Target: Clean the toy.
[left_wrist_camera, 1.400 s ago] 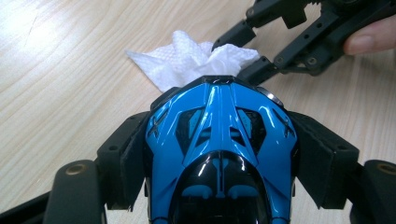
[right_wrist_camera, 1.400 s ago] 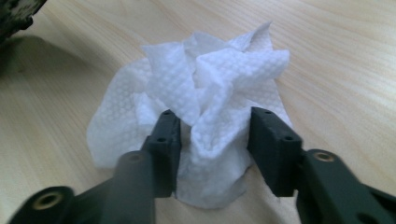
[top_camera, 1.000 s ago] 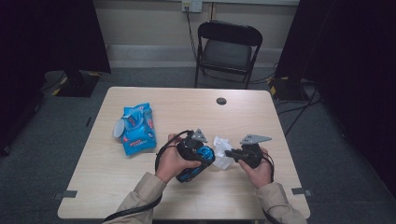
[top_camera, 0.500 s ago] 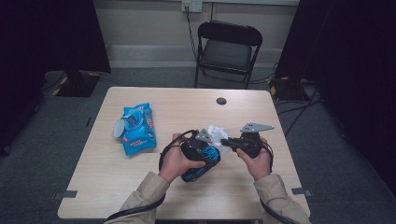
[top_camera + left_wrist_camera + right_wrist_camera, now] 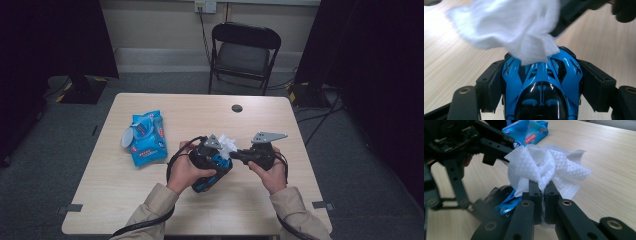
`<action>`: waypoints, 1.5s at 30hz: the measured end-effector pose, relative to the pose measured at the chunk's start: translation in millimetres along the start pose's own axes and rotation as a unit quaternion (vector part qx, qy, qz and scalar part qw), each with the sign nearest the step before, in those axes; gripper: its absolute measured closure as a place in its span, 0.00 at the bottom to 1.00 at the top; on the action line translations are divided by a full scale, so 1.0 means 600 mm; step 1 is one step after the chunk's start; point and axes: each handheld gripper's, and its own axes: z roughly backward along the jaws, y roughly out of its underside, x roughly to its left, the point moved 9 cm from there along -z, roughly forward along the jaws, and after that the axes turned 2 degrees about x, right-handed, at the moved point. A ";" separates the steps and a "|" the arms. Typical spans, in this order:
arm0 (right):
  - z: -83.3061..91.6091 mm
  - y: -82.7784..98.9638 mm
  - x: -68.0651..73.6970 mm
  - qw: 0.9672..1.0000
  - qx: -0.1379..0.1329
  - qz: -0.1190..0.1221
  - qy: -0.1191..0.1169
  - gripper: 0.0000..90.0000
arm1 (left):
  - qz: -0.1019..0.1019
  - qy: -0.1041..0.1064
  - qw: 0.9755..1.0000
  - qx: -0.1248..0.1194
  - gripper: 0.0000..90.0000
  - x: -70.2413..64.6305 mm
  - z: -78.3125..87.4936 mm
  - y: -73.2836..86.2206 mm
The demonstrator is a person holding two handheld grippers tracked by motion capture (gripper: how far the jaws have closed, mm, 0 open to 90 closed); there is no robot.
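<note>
A glossy blue and black toy car (image 5: 541, 85) sits between the two black pads of my left gripper (image 5: 544, 75), which is shut on its sides. In the high view the left gripper (image 5: 218, 159) holds the car (image 5: 201, 185) just above the table's middle. My right gripper (image 5: 543, 187) is shut on a crumpled white wipe (image 5: 544, 165). The wipe (image 5: 511, 27) rests on the car's front end. From above, the right gripper (image 5: 240, 154) points left at the wipe (image 5: 228, 144).
A blue pack of wipes (image 5: 146, 137) lies on the left part of the wooden table (image 5: 125, 210), its flap open. A small black round cap (image 5: 237, 108) sits near the far edge. A black folding chair (image 5: 243, 50) stands behind the table.
My right gripper has risen a little with the wipe and shifted left, closer to the car. The left hand and the car have stayed in place.
</note>
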 end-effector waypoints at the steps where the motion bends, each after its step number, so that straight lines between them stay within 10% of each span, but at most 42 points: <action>1: 0.000 0.000 0.000 1.000 0.000 0.000 0.000 0.97 | 0.000 0.000 1.000 0.000 0.29 0.000 0.000 0.000; 17: 0.011 0.019 0.022 1.000 -0.008 -0.003 -0.030 0.97 | 0.027 -0.016 0.999 -0.014 0.29 0.028 0.009 -0.004; 32: 0.025 -0.002 -0.042 0.999 -0.025 -0.031 0.029 0.97 | -0.005 0.009 1.000 -0.014 0.29 -0.011 0.021 -0.012; 45: -0.011 -0.014 -0.007 1.000 -0.015 -0.019 -0.007 0.97 | -0.003 0.014 1.000 -0.012 0.29 -0.014 0.009 -0.007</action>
